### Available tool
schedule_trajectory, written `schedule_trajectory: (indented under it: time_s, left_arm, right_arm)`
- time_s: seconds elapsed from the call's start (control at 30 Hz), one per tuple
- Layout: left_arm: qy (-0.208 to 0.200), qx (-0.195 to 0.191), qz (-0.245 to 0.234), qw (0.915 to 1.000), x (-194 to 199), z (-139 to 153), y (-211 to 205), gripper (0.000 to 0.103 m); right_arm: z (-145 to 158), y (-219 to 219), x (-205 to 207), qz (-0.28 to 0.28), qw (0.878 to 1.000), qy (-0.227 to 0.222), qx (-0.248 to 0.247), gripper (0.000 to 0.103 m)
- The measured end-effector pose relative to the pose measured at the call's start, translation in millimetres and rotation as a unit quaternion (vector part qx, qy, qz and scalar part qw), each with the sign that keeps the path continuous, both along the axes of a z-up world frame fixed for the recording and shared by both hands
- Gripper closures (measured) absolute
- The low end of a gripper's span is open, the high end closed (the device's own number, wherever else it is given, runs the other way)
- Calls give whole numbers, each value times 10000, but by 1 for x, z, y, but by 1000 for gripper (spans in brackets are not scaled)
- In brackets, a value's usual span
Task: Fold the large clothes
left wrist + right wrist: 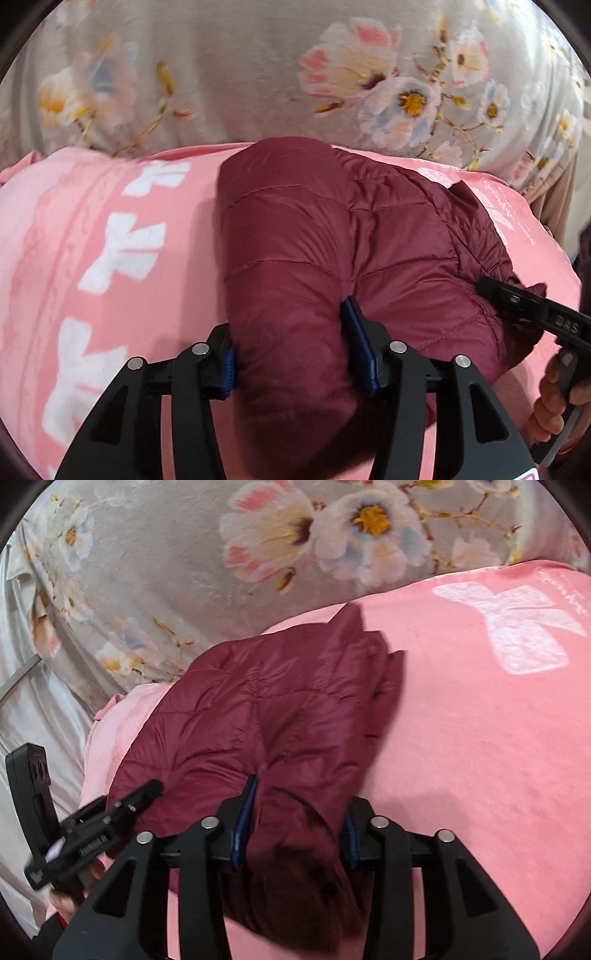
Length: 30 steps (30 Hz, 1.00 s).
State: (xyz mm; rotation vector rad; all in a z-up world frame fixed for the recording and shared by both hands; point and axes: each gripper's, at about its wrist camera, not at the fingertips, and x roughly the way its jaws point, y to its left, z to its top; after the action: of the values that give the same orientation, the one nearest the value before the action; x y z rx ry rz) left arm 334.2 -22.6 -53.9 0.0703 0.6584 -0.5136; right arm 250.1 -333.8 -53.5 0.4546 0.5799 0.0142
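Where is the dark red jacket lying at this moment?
The dark red jacket lies folded on the pink blanket, in the centre of both wrist views, below the flowered grey cover. Its near edge is between the fingers of both grippers.

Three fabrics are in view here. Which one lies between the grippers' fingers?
The quilted maroon jacket. It sits between the jaws of both the left gripper and the right gripper, while the pink blanket lies under it and the floral sheet lies beyond.
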Motion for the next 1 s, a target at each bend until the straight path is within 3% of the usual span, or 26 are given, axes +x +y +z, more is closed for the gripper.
schedule_trajectory:
  time_s: [0.17,0.23,0.37,0.5,0.63,0.83,1.0]
  left_arm:
    - [76,335,719,9968,-22,30,2,51]
    - [63,430,905,9949,-26,45,-6,51]
    - [287,459,1163,9917,-18,62,-24,51]
    - [421,686,1469,9859,-2,50,-39,51]
    - [923,782,1612,9795,17,15,-44,50]
    - [438,1112,1695,9783,10,-1,-58,49]
    - [312,1121,1655,9793,11,-9,-59,49]
  right_arm:
    - [33,0,-24,-480,9980,1,-410,61]
    - [50,13,-19,-511,9957,18,-776,74]
    - [72,45,8,-520,9852,80,-1629,82]
    - [52,41,41,-615,9852,513,-1519,82]
    - [17,29,56,-616,9876,871,-1153,82]
    - [-3,24,57,-560,9897,864,-997,83]
    - [-12,30,56,-584,9882,717,-1222,83]
